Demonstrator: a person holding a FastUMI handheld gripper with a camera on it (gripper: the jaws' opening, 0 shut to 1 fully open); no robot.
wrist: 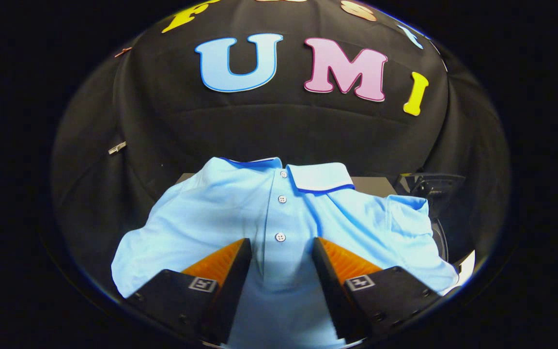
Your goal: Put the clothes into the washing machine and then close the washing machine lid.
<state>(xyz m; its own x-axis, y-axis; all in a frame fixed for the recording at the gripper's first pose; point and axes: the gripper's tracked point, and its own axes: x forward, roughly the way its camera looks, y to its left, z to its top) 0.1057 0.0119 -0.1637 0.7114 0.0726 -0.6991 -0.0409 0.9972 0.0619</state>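
Light-blue cotton polo shirt (279,213) lies spread on the desk (376,184), its button placket between the gripper (281,249) jaws, which stand apart; pinching a deep fold should lift it cleanly toward the washing machine.

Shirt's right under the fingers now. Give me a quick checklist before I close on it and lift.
1. Gripper open: ok, fingers apart.
2. Light blue polo shirt between the fingers: ok, button placket lies in the gap.
3. Fingers pressing the fabric: cannot tell.
4. Shirt free of snags: cannot tell, its right sleeve drapes near a dark fixture.
5. Washing machine lid open: cannot tell.
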